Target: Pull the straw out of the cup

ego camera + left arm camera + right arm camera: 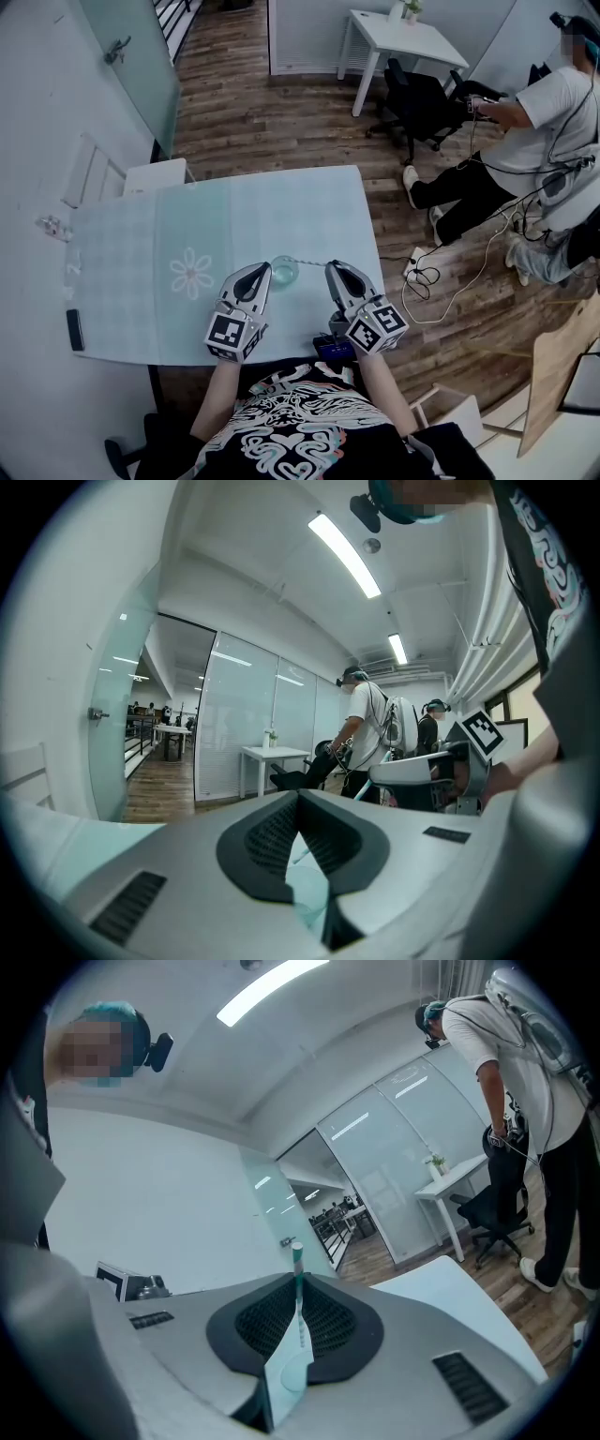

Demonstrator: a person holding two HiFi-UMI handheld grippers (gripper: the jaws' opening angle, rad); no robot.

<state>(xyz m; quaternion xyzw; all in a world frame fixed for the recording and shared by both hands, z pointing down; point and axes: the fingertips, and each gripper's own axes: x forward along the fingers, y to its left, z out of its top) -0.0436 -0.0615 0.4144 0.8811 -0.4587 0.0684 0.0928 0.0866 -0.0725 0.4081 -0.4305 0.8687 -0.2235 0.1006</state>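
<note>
Straw point(309, 263) lay tilted out of the clear cup point(284, 272), its free end nipped between the fingers of the right gripper point(332, 269). From that gripper's own camera the striped tip poked out just past the closed pads point(323, 1321). The cup stood between the two grippers, just beyond the fingertips of the left gripper point(263, 271). Those fingers were drawn together and, as best I could judge, pinched the cup's near wall to steady it. The pull looked ready to begin but not yet made, since the lower end of the straw sat inside the cup. The next move would call for drawing the right gripper away along the straw's own line while the left kept the cup from tipping or sliding. Everything rested near the front edge of a table point(131, 234) under a pale green checked cloth with a white flower print point(192, 274) off beyond the left fingers. Farther out were a plank floor point(253, 112), a black office chair point(422, 98), a small white desk point(398, 33) and a seated person point(525, 122) trailing cables point(450, 281).
</note>
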